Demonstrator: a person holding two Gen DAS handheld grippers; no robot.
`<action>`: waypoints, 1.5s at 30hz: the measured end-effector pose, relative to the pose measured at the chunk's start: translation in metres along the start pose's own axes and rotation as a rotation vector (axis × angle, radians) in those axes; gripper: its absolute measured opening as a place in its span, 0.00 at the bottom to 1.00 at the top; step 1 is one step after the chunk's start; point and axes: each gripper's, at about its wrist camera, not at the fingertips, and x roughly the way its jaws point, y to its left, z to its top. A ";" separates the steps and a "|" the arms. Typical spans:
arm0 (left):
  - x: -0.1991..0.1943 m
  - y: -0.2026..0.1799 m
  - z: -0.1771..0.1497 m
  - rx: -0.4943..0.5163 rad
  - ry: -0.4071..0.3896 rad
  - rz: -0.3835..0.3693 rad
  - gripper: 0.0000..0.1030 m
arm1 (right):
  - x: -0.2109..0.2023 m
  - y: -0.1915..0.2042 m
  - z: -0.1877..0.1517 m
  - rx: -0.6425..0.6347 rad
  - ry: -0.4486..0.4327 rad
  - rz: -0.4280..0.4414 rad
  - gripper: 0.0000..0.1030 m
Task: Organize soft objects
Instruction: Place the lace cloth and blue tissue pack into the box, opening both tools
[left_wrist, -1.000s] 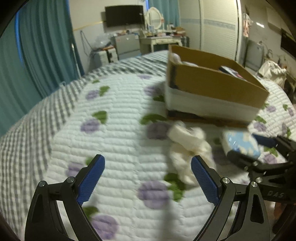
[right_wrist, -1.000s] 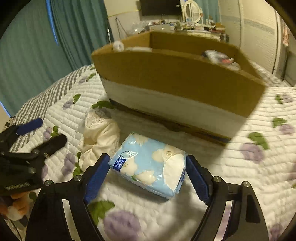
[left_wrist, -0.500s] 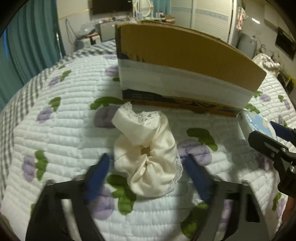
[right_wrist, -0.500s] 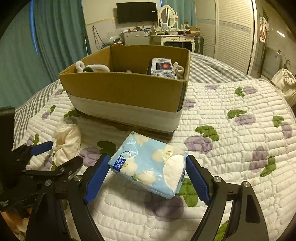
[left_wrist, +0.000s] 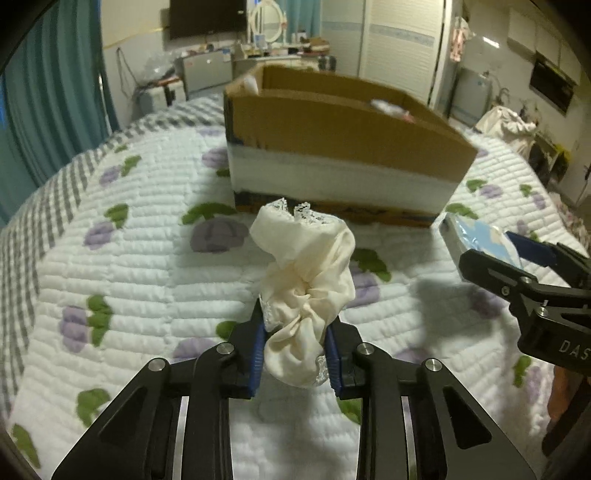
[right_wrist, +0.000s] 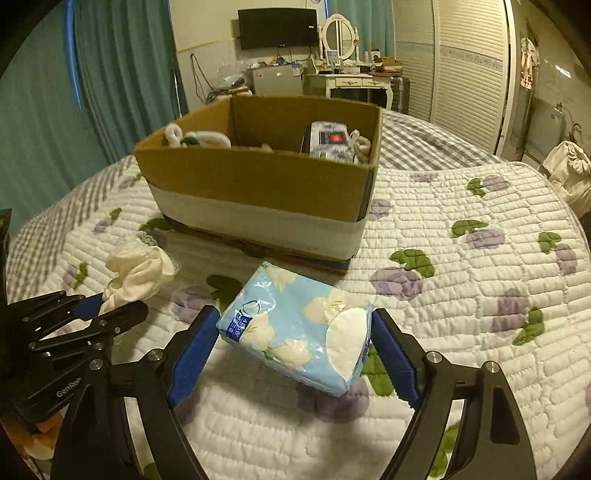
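Observation:
My left gripper (left_wrist: 295, 343) is shut on a cream lace-trimmed cloth bundle (left_wrist: 310, 280) and holds it above the quilt. In the right wrist view the cloth (right_wrist: 138, 273) and the left gripper (right_wrist: 107, 308) show at the left. My right gripper (right_wrist: 293, 350) is shut on a light blue flowered tissue pack (right_wrist: 299, 328), held off the bed; its edge shows in the left wrist view (left_wrist: 476, 236). A cardboard box (right_wrist: 258, 181) stands ahead on the bed, also in the left wrist view (left_wrist: 343, 129), holding a tissue pack (right_wrist: 328, 142) and white soft items (right_wrist: 195, 138).
The bed has a white quilt with purple flowers (right_wrist: 443, 295) and a grey checked sheet (left_wrist: 55, 184) at its far left. Teal curtains (right_wrist: 110, 74) hang at the left. A dresser with mirror (right_wrist: 343, 77) and wardrobe doors (right_wrist: 461, 66) stand beyond the bed.
My left gripper has shut on the cream cloth and lifted it. My right gripper, holding the tissue pack, has risen and drawn back so the box's inside shows.

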 end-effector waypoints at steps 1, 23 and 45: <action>-0.007 0.000 0.003 0.003 -0.010 0.002 0.26 | -0.006 0.000 0.001 0.003 -0.007 0.007 0.81; -0.118 -0.021 0.091 0.082 -0.249 0.026 0.26 | -0.154 0.014 0.087 -0.093 -0.226 0.047 0.81; 0.032 -0.020 0.181 0.135 -0.162 0.071 0.26 | -0.038 -0.022 0.184 -0.136 -0.206 0.018 0.81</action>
